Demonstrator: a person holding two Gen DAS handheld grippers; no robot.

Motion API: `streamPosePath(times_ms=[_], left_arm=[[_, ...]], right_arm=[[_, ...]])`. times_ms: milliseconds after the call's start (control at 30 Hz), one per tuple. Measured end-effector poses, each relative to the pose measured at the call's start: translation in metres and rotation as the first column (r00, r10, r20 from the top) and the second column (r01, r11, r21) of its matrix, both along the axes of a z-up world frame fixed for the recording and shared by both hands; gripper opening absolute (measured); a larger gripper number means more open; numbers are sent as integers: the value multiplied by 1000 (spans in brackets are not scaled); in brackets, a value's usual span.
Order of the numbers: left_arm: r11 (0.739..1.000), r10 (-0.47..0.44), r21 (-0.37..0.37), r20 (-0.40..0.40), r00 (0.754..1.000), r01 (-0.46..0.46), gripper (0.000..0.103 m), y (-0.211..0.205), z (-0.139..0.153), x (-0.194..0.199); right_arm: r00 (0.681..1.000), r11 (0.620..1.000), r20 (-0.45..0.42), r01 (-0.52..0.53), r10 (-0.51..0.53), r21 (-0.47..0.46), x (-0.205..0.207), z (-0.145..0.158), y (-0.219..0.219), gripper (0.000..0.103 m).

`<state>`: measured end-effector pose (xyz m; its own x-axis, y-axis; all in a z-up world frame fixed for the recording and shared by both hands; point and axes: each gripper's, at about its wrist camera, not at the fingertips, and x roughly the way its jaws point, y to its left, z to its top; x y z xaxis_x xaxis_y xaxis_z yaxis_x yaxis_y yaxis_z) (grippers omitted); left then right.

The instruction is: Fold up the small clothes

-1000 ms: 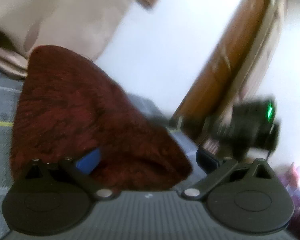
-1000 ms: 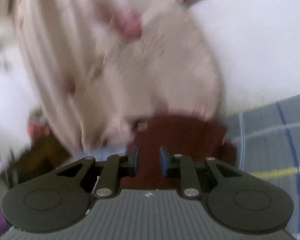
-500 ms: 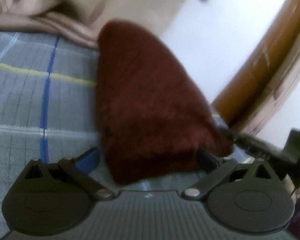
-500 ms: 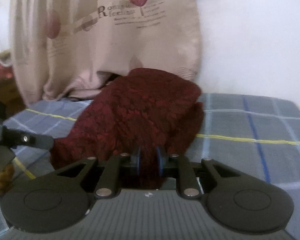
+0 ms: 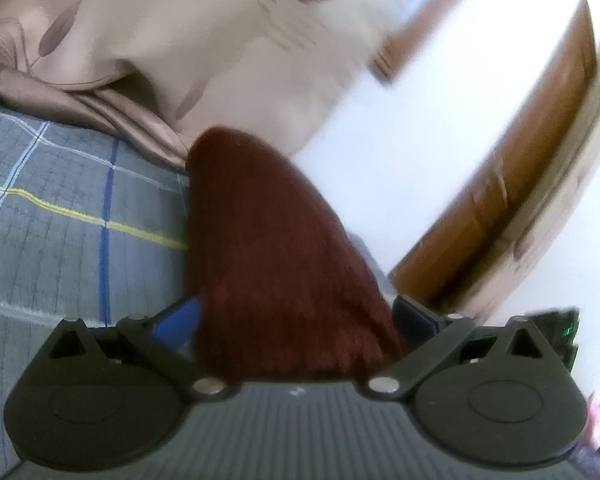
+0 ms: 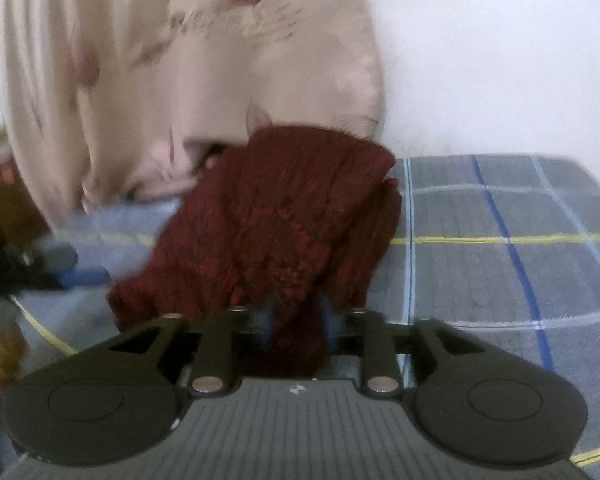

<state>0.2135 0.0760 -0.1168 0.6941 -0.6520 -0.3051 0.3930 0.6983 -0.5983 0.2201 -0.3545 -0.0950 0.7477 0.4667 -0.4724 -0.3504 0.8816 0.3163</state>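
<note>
A dark red knitted garment (image 6: 284, 216) lies bunched on the grey plaid bedspread (image 6: 500, 264). My right gripper (image 6: 296, 320) is shut on a fold of it, the cloth pinched between the blue pads. In the left wrist view the same garment (image 5: 268, 264) rises in a lifted hump between the wide-spread fingers of my left gripper (image 5: 296, 316), which is open around it. The left gripper's blue pad (image 6: 80, 276) shows blurred at the far left of the right wrist view.
A beige printed curtain (image 6: 188, 72) hangs behind the garment and drapes onto the bed. A white wall (image 6: 500, 60) stands behind. A wooden door frame (image 5: 512, 184) is at the right of the left wrist view. Brownish clutter (image 6: 4, 208) sits at the bed's left side.
My right gripper has closed onto the garment fold and stays shut on it. The left gripper has swung around the cloth, jaws still wide open. Both views are blurred by motion.
</note>
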Motion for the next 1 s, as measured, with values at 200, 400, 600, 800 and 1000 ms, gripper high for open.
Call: streamPosePath(times_ms=[200, 400, 600, 800, 1000], left_arm=[[995, -24, -104, -106, 994, 13, 103, 16, -4, 52], [974, -114, -217, -214, 970, 66, 103, 20, -26, 103], [932, -257, -327, -300, 919, 154, 103, 14, -52, 150], [881, -348, -417, -251, 903, 224, 103, 14, -64, 175], [906, -345, -343, -257, 903, 248, 103, -1, -55, 179]], right_arm=[[996, 969, -66, 74, -60, 235, 17, 6, -39, 88], [983, 925, -185, 78, -9, 371, 65, -11, -41, 97], [955, 884, -292, 98, 45, 457, 109, -39, -35, 99], [948, 886, -301, 46, 108, 462, 130, -51, -27, 102], [953, 888, -260, -20, 156, 459, 142, -50, -14, 103]])
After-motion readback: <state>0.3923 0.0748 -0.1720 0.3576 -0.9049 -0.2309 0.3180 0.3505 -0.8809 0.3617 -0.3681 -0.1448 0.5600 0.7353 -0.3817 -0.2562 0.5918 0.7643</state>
